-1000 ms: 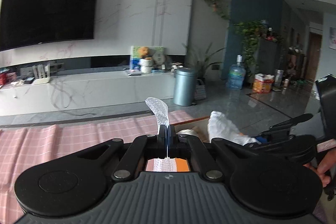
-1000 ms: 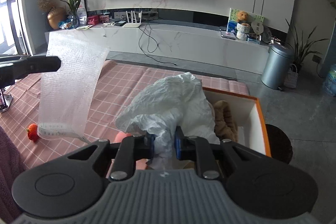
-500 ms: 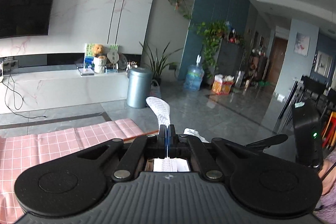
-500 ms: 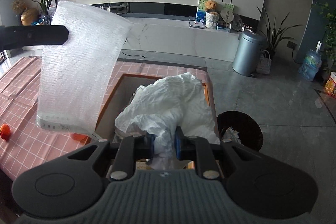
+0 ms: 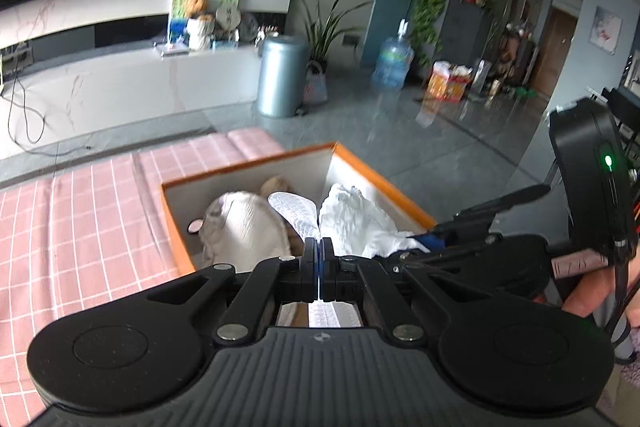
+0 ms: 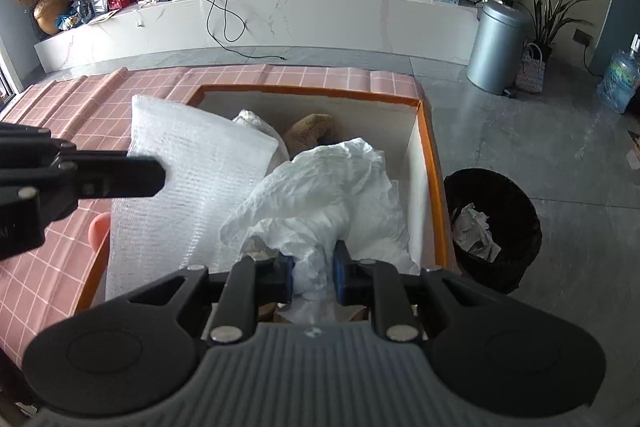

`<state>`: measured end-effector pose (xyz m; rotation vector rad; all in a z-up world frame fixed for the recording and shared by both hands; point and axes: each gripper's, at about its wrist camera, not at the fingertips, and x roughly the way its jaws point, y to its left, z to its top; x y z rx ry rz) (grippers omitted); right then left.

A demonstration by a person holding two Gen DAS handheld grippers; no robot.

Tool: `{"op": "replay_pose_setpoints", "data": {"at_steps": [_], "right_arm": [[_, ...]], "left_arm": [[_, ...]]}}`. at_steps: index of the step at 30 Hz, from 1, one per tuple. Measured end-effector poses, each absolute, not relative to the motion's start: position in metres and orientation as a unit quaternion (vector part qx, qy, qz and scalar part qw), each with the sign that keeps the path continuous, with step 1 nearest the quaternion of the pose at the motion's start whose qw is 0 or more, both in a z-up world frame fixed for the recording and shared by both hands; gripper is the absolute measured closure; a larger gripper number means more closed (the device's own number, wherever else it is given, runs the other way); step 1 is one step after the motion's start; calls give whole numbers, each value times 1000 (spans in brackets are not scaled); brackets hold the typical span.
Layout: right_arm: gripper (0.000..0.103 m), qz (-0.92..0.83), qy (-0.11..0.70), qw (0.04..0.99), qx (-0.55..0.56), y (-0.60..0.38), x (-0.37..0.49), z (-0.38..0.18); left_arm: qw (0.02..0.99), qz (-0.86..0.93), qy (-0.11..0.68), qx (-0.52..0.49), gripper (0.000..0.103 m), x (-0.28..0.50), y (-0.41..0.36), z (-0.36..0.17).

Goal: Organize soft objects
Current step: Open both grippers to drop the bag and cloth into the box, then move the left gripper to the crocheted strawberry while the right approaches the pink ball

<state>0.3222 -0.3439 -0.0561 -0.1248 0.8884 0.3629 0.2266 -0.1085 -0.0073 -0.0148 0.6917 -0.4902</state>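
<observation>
Bubble wrap sheet: you hold it by one edge, pinched flat in the left gripper, whose jaws are clenched on it. It hangs over the left part of the open box. Judged very light and floppy; an edge pinch is enough, but it will sag and drift once let go.
Crumpled white plastic film: bunched in the right gripper, jaws clamped on a gathered wad. It hangs over the right side of the box. Probably weightless, slippery, springy; grip a thick fold, not a single layer.
Box: orange rim, white inside, on the pink checked bench.
Already inside: a pale plush toy and a brown plush, both partly covered.
Hard to make out: the box floor, the lower end of each sheet, whether either sheet touches the toys, and a pinkish round thing at the box's left edge.
Beside the bench: a black waste bin on the floor.
</observation>
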Motion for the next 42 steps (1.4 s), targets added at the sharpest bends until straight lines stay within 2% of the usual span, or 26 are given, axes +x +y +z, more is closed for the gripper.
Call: {"op": "replay_pose_setpoints", "data": {"at_steps": [8,15,18,19,21,24,28,33,42], "right_arm": [[83,146,466,869,-75,-340,346,-87],[73,141,459,873,-90,-336,336,-88],[67,143,454,875,-89,-335,331,-83],[60,143,450,877,-91,-334,329,-80],[51,142,442,880,-98,-333,324,-75],[49,144,434,883,-103,-333,316,-65],[41,144,414,892,-107,-333,300,-48],[38,148,380,908,-93,-327,271,-25],[37,192,297,934,-57,-273,198,-5]], "left_arm": [[901,-216,372,48,103,234,-119,-30],[899,-207,381,55,101,234,-119,-34],[900,-204,381,57,97,232,-117,-31],[901,-204,379,57,97,230,-116,-29],[903,-205,374,55,88,229,-114,-23],[907,-204,366,49,80,223,-110,-15],[913,-206,349,41,73,210,-103,-1],[924,-200,326,24,66,187,-91,13],[951,-142,274,17,62,130,-42,31]]}}
